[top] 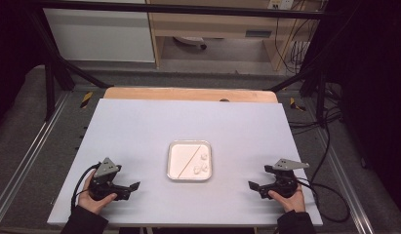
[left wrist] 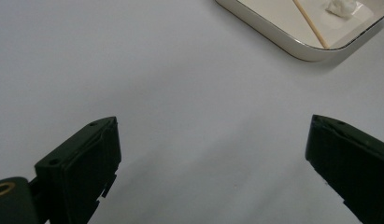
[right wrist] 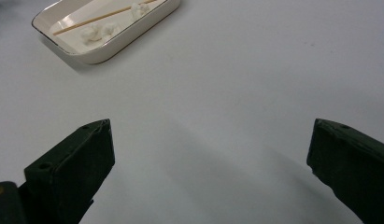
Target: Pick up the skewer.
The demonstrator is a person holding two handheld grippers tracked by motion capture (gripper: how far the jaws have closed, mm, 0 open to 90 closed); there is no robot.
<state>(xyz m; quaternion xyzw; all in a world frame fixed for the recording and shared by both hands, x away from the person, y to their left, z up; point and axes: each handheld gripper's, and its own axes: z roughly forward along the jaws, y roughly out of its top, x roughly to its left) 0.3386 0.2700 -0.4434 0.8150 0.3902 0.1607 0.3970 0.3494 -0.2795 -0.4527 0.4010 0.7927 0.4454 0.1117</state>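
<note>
Tray (top: 171, 146) holding wooden stick (top: 191, 156), white lumps (top: 201, 166); sitting mid-counter (top: 139, 122) between left gripper (top: 129, 189), right gripper (top: 257, 188), both gaping wide, gripping nothing.

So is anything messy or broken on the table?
Nothing stands out. The white tray sits straight on the table, with a thin wooden stick and small white lumps inside it. Nothing has spilled, and both the left gripper and right gripper are open.

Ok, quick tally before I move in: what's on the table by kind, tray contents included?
Tray: 1
Thin wooden stick: 1, lying diagonally in the tray
White cotton-like lumps: 3, in the tray, one near its right rim and two together nearer the front
Hand-held gripper: 2, left and right, both open and empty
Total: 7
</note>
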